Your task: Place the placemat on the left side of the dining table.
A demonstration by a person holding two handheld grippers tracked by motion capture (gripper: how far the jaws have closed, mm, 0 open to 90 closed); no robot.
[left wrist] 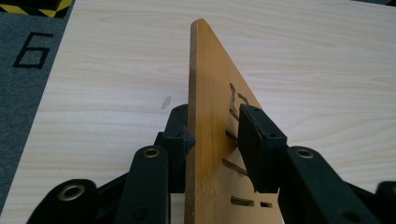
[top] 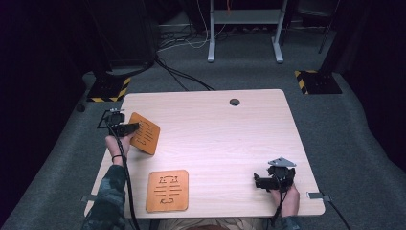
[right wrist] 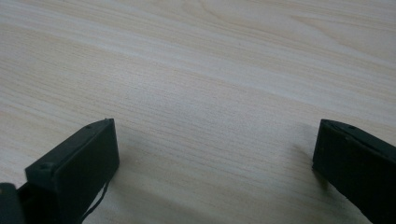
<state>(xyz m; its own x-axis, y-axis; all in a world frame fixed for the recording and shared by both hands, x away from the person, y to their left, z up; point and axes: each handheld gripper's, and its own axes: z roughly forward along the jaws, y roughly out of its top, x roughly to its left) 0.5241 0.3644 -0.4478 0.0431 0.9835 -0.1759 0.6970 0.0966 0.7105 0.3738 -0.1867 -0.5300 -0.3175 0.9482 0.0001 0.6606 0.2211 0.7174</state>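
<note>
An orange wooden board (top: 145, 133) with cut-out slots stands tilted on one edge at the table's left side. My left gripper (top: 128, 128) has its jaws on either side of it. In the left gripper view the board (left wrist: 210, 102) rises edge-on between the pads. The left pad (left wrist: 180, 128) is against its back, and the right pad (left wrist: 254, 140) stands a little off its slotted face. A second orange slotted board (top: 167, 190) lies flat near the front edge. My right gripper (top: 261, 181) rests open at the front right, its jaws (right wrist: 217, 140) wide over bare wood.
The light wooden table (top: 220, 129) has a cable hole (top: 234, 102) near its far edge. Grey carpet surrounds it, with cables, a metal stand (top: 244, 33) and hazard-striped bases (top: 109, 89) beyond. The left table edge lies close to my left hand.
</note>
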